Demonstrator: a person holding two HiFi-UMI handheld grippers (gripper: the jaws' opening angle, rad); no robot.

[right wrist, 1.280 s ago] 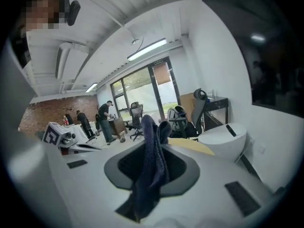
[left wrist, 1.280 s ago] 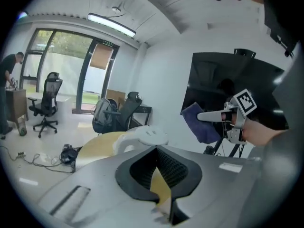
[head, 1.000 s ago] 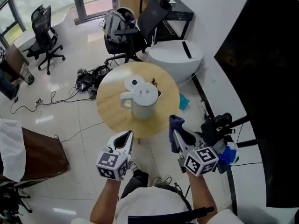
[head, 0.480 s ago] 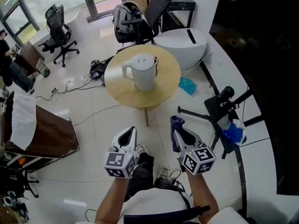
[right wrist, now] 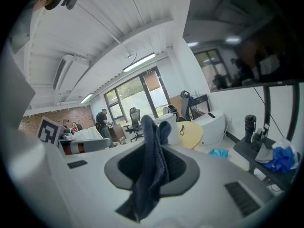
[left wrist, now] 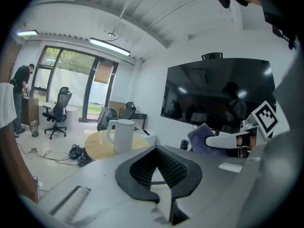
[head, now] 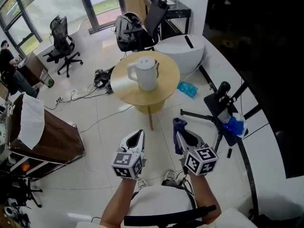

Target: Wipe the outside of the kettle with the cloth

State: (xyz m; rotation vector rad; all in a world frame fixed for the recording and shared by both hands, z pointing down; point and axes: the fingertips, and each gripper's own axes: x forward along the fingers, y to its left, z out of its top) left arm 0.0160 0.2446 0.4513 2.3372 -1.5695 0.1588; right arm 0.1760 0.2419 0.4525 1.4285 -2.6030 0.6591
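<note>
A white kettle (head: pixel 146 74) stands upright on a round wooden table (head: pixel 166 87), far ahead of both grippers across open floor. My left gripper (head: pixel 138 134) is shut with nothing between its jaws; its own view shows the kettle (left wrist: pixel 122 135) small in the distance. My right gripper (head: pixel 178 128) is shut on a dark blue cloth (head: pixel 178 124), which sticks up past the fingertips. In the right gripper view the cloth (right wrist: pixel 153 160) hangs down the middle and partly hides the kettle (right wrist: pixel 172 127).
Black office chairs (head: pixel 63 42) and a backpack (head: pixel 127 25) stand beyond the table, next to a white rounded unit (head: pixel 183 51). A black stand (head: pixel 221 103) with a blue rag is at the right, a brown cabinet (head: pixel 45 137) at the left. Cables lie on the floor.
Both grippers have drawn back from the table together, so the kettle and table now sit farther off and smaller. The cloth stays in the right gripper; the left stays shut.
</note>
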